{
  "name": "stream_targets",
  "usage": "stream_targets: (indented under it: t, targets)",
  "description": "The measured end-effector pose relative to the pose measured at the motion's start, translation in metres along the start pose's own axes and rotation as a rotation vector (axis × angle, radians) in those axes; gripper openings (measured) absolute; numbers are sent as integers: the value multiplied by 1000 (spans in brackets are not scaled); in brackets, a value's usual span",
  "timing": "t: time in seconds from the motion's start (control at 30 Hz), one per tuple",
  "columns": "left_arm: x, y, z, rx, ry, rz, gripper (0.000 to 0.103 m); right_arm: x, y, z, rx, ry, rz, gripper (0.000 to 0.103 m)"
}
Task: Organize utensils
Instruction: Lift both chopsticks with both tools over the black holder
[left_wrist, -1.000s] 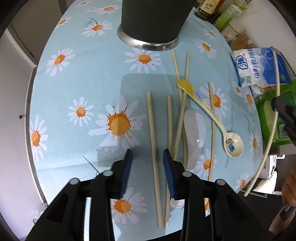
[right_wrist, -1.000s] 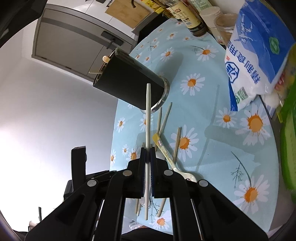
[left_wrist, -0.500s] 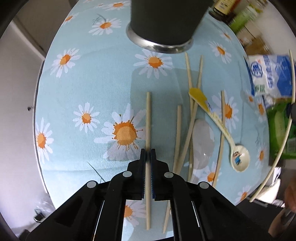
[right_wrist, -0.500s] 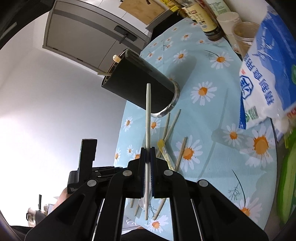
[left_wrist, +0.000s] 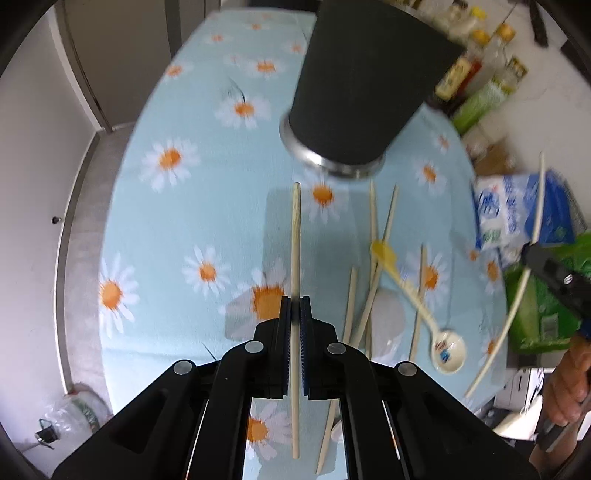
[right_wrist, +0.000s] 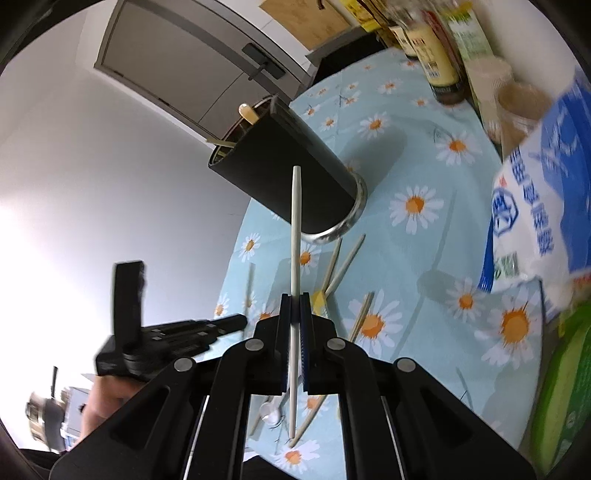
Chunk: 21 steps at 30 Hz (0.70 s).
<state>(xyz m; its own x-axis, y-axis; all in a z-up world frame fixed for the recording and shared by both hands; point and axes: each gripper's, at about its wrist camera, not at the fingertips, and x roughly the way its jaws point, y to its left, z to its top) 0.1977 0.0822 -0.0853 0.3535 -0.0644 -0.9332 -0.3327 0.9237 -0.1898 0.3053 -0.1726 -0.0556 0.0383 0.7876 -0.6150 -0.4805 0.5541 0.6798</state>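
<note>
Both pinching mid-shaft so tips are pointing ahead for loading: left hand-held gripper (left_wrist: 294, 314) is clamping a chopstick (left_wrist: 295, 243), right hand-held gripper (right_wrist: 294, 312) a pale chopstick (right_wrist: 295, 229), black holder (left_wrist: 365, 85) just ahead, spoon (left_wrist: 421, 299) right of left gripper on the surface (left_wrist: 184, 221).

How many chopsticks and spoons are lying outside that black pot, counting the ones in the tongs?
Chopstick in left tongs: 1
Chopstick in right tongs: 1
Loose chopsticks on tablecloth: 4
Spoons: 2
Total: 8
</note>
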Motion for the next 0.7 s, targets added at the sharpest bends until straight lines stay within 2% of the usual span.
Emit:
stream_targets:
  t: [0.23,0.47,0.7]
  targets:
    - [-35,-1,17,7,-154,-58,3,-3,18,17,-68,-52,-31,6]
    - [-68,-5,32,1,-274,-76,3,-5,41,41,-134,-102,-48,6]
    - [-101,-9,53,21,-417,-127,3,-8,69,66,-238,-185,-78,6]
